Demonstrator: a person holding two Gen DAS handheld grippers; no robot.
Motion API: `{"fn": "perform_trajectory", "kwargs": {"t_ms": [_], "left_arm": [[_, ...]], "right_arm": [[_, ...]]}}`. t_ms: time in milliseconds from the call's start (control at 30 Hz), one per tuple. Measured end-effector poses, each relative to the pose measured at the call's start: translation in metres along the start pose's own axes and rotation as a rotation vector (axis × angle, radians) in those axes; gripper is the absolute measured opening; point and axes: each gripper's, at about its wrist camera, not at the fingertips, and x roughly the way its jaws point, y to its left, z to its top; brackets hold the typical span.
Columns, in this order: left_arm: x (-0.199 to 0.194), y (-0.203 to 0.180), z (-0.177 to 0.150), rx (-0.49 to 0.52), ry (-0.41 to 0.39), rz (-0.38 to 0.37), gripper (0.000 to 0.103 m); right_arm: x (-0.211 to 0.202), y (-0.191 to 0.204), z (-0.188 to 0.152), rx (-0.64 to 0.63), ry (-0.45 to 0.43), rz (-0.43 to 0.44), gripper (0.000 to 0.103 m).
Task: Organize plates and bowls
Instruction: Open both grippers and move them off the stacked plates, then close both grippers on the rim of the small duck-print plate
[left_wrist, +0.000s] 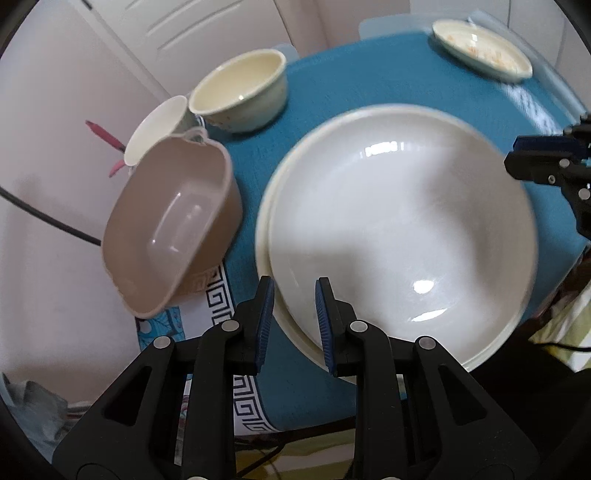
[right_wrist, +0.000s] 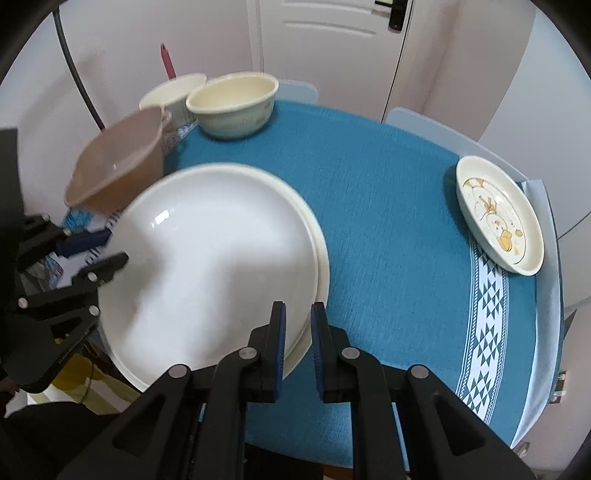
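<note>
A stack of two large plates, a white one (left_wrist: 399, 221) (right_wrist: 207, 266) on a cream one, fills the middle over the blue tablecloth (right_wrist: 388, 221). My left gripper (left_wrist: 294, 325) (right_wrist: 105, 253) is shut on the stack's rim on one side, one finger above and one below. On the opposite side my right gripper (right_wrist: 298, 343) (left_wrist: 517, 158) is shut on the rim as well. The plates look slightly blurred. At the table's far corner sit a cream bowl (left_wrist: 240, 92) (right_wrist: 234, 103) and a white bowl (left_wrist: 157, 127) (right_wrist: 171, 90). A small patterned plate (right_wrist: 498, 214) (left_wrist: 482, 48) lies near the right edge.
A brown plastic tub (left_wrist: 173, 229) (right_wrist: 118, 162) stands tilted at the table's left edge, close beside the plates. Behind the table are a white door (right_wrist: 332, 44) and pale walls. A dark cable (right_wrist: 77, 74) runs down the left wall.
</note>
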Motion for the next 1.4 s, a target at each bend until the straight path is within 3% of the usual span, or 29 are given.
{"fn": "perform_trajectory", "kwargs": {"t_ms": [133,200,233,267,300,333,367,400,600,700,800,933,1033,1067,1133,1167,1233,1333,1400], "left_arm": [[-0.039,0.015,0.02,-0.061,-0.103,-0.067,0.025],[-0.063,0.025,0.034,-0.095,-0.182,-0.113,0.054],[-0.074,0.029,0.041,-0.109,-0.233,-0.131,0.091],[-0.085,0.033,0.048,-0.119,-0.3,-0.145,0.103],[-0.095,0.034,0.053,-0.118,-0.347,-0.158,0.103],[-0.101,0.035,0.06,-0.107,-0.374,-0.179,0.103],[-0.104,0.033,0.07,-0.084,-0.389,-0.215,0.103],[-0.105,0.032,0.078,-0.07,-0.393,-0.236,0.103],[-0.091,0.018,0.142,0.01,-0.388,-0.417,0.103],[-0.085,0.0,0.184,0.051,-0.378,-0.503,0.103],[-0.063,-0.021,0.229,0.073,-0.339,-0.544,0.103],[-0.022,-0.055,0.278,0.092,-0.234,-0.625,0.103],[0.015,-0.088,0.301,0.135,-0.165,-0.616,0.101],[0.027,-0.101,0.308,0.151,-0.142,-0.601,0.096],[0.053,-0.121,0.319,0.168,-0.092,-0.595,0.079],[0.068,-0.131,0.323,0.169,-0.058,-0.597,0.072],[0.088,-0.141,0.327,0.166,-0.02,-0.599,0.067],[0.11,-0.153,0.333,0.163,0.02,-0.603,0.053],[0.121,-0.158,0.335,0.165,0.029,-0.598,0.05]], "right_arm": [[-0.022,-0.011,0.013,0.04,-0.045,0.023,0.012],[-0.035,-0.02,0.019,0.08,-0.064,0.032,0.012],[-0.04,-0.025,0.022,0.103,-0.075,0.039,0.013],[-0.046,-0.032,0.023,0.136,-0.093,0.049,0.013],[-0.055,-0.041,0.024,0.182,-0.119,0.06,0.023],[-0.061,-0.047,0.023,0.215,-0.137,0.061,0.053],[-0.067,-0.055,0.022,0.253,-0.158,0.057,0.073],[-0.072,-0.061,0.02,0.284,-0.178,0.049,0.103],[-0.1,-0.111,0.0,0.443,-0.181,-0.114,0.103],[-0.122,-0.141,-0.006,0.535,-0.227,-0.173,0.103],[-0.122,-0.182,-0.004,0.625,-0.227,-0.143,0.103],[-0.092,-0.236,0.002,0.73,-0.191,-0.094,0.103],[-0.059,-0.265,0.002,0.78,-0.167,-0.057,0.102],[-0.049,-0.27,0.001,0.793,-0.16,-0.043,0.099],[-0.025,-0.283,0.0,0.817,-0.135,0.002,0.078],[-0.015,-0.288,-0.002,0.826,-0.123,0.019,0.074],[0.005,-0.297,-0.004,0.842,-0.115,0.053,0.063],[0.022,-0.304,-0.005,0.862,-0.122,0.081,0.054],[0.031,-0.307,-0.005,0.874,-0.128,0.095,0.049]]}}
